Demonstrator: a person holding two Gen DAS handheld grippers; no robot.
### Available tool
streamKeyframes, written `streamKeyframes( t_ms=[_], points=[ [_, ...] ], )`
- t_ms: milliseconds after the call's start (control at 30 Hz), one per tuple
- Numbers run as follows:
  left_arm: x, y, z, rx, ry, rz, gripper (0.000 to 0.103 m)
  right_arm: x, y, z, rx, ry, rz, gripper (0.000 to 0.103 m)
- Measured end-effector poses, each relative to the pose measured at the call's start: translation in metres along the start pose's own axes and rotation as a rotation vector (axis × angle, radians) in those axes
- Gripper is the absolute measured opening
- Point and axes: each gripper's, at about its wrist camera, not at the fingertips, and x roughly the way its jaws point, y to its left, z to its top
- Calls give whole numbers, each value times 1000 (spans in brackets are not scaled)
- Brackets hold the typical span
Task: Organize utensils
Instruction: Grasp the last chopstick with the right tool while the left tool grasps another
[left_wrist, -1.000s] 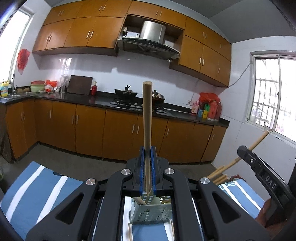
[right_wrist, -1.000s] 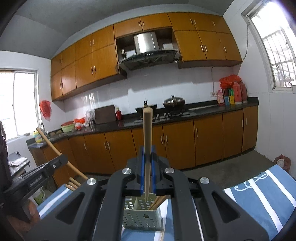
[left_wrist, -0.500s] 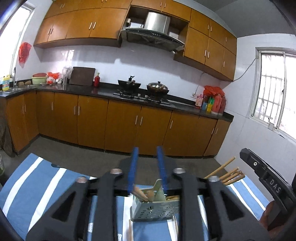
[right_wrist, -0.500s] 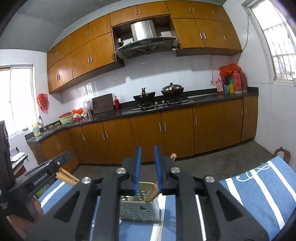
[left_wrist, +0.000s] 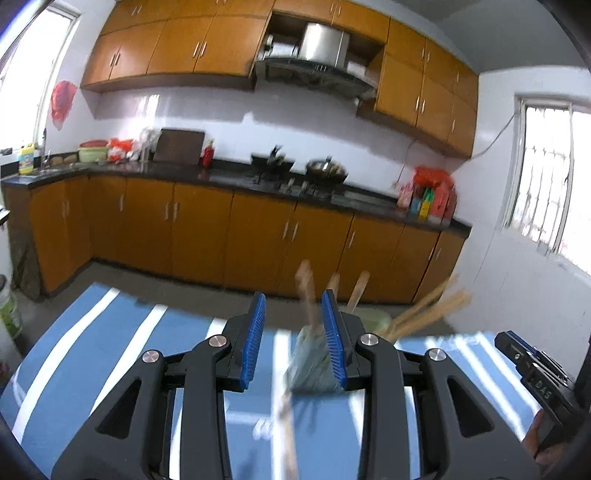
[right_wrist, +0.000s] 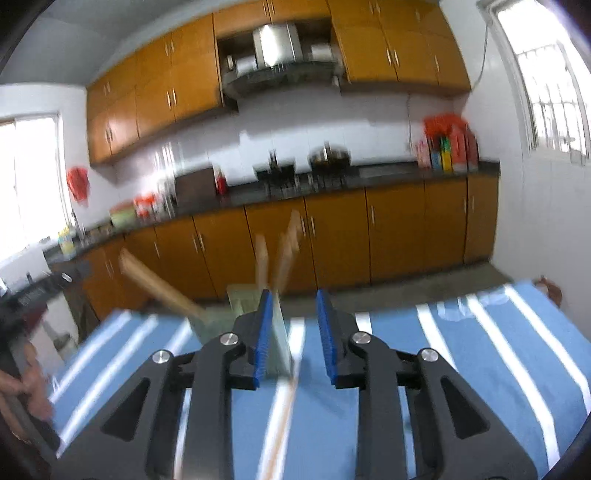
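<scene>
Chopsticks (left_wrist: 309, 295) released into holder (left_wrist: 314, 365).
Both hand-held grippers (left_wrist: 293, 339) (right_wrist: 294, 332), jaws just opening, are standing spread and empty; one chopstick (right_wrist: 282, 417) is lying at 6 o'clock.

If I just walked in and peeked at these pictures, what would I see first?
First, the big black left gripper with bright blue pads, open, low over a blue tablecloth with white stripes. Just beyond it stands a little grey utensil holder with wooden chopsticks sticking out, all a bit blurry. Behind runs a long wall of orange-brown kitchen cabinets.
</scene>
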Motion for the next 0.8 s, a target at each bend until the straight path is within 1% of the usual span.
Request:
streamKeyframes(
  t_ms=[67,167,233,367,467,600,700,733,800],
  points=[
    [3,9,-24,11,66,27,32,10,-3,-25,4,82,2,26],
    [11,22,-62,14,170,50,32,32,-2,-76,26,246,8,26],
    [17,28,-85,19,227,70,32,41,4,-102,38,320,22,25],
    [24,31,-121,0,320,58,32,53,19,-140,58,431,60,25],
    [26,28,-140,-5,358,49,32,58,32,-154,35,464,64,25],
    [28,20,-152,-3,388,34,32,65,40,-156,2,481,46,25],
    [28,14,-158,17,397,25,32,66,42,-156,-32,473,6,16],
    [28,11,-159,24,401,19,32,66,40,-156,-36,471,-5,10],
    [29,7,-161,30,410,10,32,67,35,-155,-18,470,-14,9]
  ],
)
